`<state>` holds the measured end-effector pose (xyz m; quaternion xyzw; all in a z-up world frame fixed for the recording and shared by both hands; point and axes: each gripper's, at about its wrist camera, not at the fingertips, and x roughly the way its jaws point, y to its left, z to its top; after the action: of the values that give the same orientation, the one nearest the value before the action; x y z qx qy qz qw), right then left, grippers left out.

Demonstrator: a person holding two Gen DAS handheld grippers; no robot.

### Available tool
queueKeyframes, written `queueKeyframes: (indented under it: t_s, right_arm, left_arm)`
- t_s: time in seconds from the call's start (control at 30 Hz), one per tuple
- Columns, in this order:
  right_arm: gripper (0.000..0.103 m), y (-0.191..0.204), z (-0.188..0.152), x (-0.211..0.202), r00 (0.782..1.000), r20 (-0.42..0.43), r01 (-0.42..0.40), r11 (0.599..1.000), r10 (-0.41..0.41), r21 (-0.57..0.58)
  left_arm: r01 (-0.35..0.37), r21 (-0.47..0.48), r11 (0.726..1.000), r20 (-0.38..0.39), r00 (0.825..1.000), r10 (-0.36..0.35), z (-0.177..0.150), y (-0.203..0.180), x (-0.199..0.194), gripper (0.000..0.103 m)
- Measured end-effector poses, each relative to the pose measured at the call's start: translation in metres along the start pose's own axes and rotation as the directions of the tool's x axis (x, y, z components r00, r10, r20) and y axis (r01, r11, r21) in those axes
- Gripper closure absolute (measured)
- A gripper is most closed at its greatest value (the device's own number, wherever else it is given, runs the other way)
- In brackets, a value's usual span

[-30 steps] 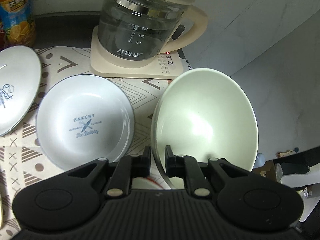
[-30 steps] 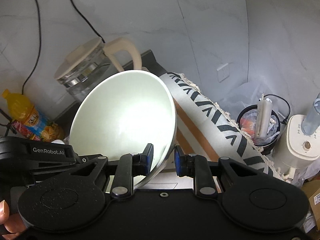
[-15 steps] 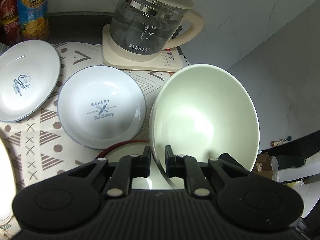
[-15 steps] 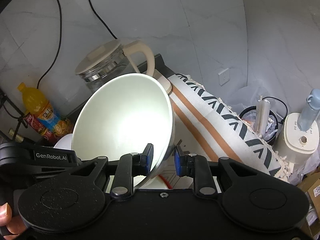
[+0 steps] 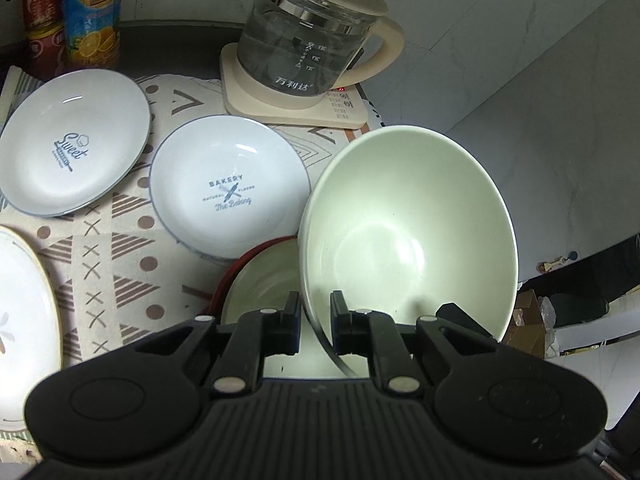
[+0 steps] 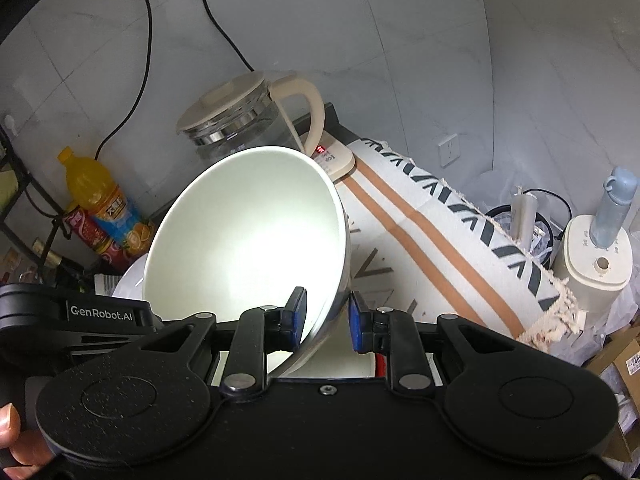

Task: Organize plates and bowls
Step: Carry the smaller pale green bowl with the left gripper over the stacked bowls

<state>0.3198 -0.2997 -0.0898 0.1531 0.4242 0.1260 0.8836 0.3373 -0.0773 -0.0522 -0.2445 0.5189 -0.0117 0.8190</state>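
A pale green bowl (image 5: 408,232) is tilted and held in the air by both grippers. My left gripper (image 5: 315,320) is shut on its near rim. My right gripper (image 6: 327,318) is shut on the rim of the same bowl (image 6: 244,236); its left pad is inside, its right pad outside. Under the bowl a red-rimmed bowl (image 5: 256,276) sits on the cloth. A white "Bakery" plate (image 5: 228,184), a white "Sweet" plate (image 5: 72,140) and a gold-rimmed plate (image 5: 24,312) lie to the left.
A glass kettle (image 5: 308,48) on a cream base stands behind the plates. A juice bottle (image 5: 92,12) and red cans (image 5: 42,16) stand at the back left. The patterned cloth (image 6: 448,232) hangs over the table's right edge; a bin (image 6: 524,220) and a humidifier (image 6: 596,256) are below.
Both grippers have lifted and drawn back with the green bowl. The red-rimmed bowl beneath it and more of the plates on the left have come into view.
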Motion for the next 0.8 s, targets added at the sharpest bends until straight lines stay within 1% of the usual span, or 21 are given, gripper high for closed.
queueKeyframes:
  t_s: [0.27, 0.57, 0.8]
  right_arm:
    - [0.081, 0.004, -0.015, -0.002, 1.000, -0.011, 0.003, 1.000, -0.003, 0.002]
    - [0.081, 0.012, -0.026, 0.003, 1.000, -0.030, 0.000, 1.000, -0.001, -0.024]
    - [0.084, 0.016, -0.031, 0.007, 0.999, -0.038, 0.014, 0.999, -0.016, -0.043]
  left_arm:
    - [0.002, -0.007, 1.000, -0.017, 1.000, -0.002, -0.014, 0.013, -0.002, 0.090]
    - [0.014, -0.050, 0.999, -0.035, 0.999, -0.016, -0.024, 0.032, -0.001, 0.090]
    - [0.017, -0.076, 0.997, -0.077, 0.997, -0.023, -0.033, 0.042, 0.007, 0.090]
